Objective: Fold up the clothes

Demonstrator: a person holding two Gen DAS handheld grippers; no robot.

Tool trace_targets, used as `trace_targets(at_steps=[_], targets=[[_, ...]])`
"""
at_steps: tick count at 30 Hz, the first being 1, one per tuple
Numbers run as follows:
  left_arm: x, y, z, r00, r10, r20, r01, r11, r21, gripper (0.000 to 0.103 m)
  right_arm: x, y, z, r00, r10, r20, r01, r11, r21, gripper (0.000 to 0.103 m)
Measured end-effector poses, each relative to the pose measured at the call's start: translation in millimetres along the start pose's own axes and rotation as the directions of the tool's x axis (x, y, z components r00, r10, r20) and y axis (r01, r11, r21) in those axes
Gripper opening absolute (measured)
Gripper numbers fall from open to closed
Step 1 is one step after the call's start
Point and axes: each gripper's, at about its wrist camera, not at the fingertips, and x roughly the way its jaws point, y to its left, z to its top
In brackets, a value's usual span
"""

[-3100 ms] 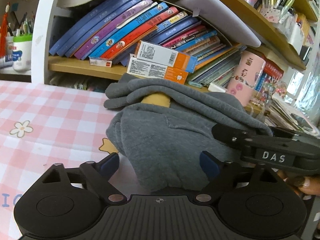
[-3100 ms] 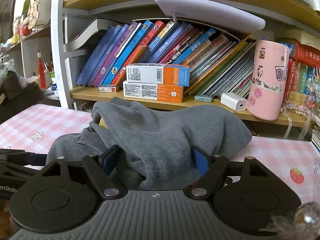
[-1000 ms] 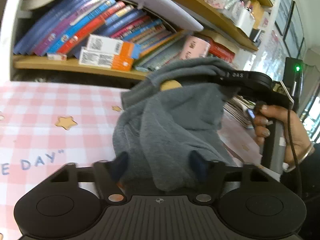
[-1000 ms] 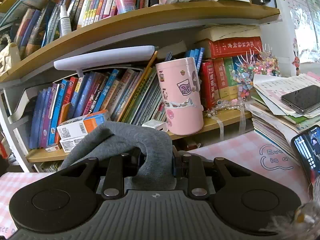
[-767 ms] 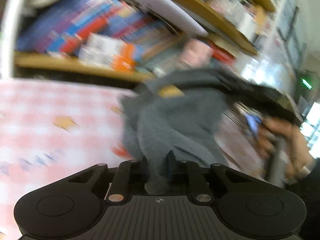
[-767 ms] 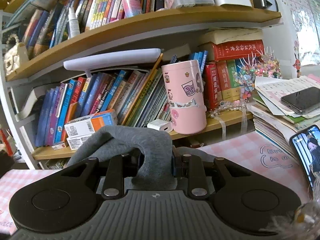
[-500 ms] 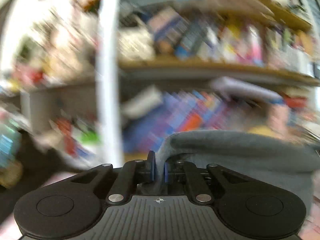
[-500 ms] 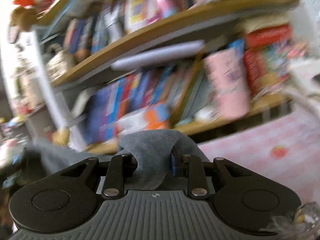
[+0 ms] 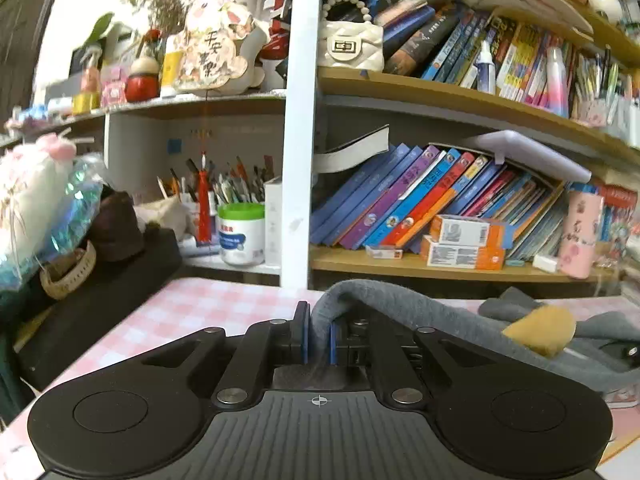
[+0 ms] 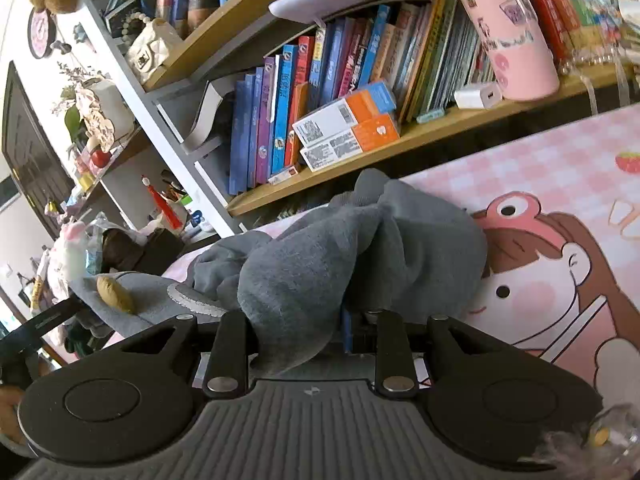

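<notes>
A grey fleece garment with a tan patch lies bunched on the pink checked tablecloth. My left gripper is shut on an edge of the garment, which stretches away to the right past its tan patch. My right gripper is shut on another bunch of the same garment, which hides its fingertips. The left gripper's handle shows at the far left of the right wrist view.
A bookshelf with leaning books, orange-and-white boxes and a pink tumbler runs along the table's back. A white shelf post stands behind. A black bag and a plush toy sit at the left.
Both grippers have closed on the garment and swung apart. The left one has moved left, drawing the cloth out between them. The right view has tilted down toward the table.
</notes>
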Motion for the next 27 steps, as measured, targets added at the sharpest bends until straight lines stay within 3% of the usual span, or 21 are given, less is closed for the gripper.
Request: trace_targets(at_steps=[14, 19, 27], targets=[[-25.6, 11.6, -14.6, 0.994, -0.047, -0.096, 0.051, 0.998, 0.043, 0.01, -8.1, 5.2, -6.5, 1.0, -0.018, 0.002, 0.018, 1.0, -0.021, 0.025], [-36.0, 6.8, -30.2, 0.983, -0.048, -0.179, 0.072, 0.989, 0.133, 0.011, -17.0, 7.6, -16.9, 0.999, -0.036, 0.001, 0.036, 0.999, -0.033, 0.028], [-57.8, 9.9, -48.7, 0.96, -0.091, -0.264, 0.14, 0.974, 0.176, 0.015, -26.2, 9.2, -35.6, 0.999, -0.048, -0.02, 0.047, 0.998, -0.037, 0.028]])
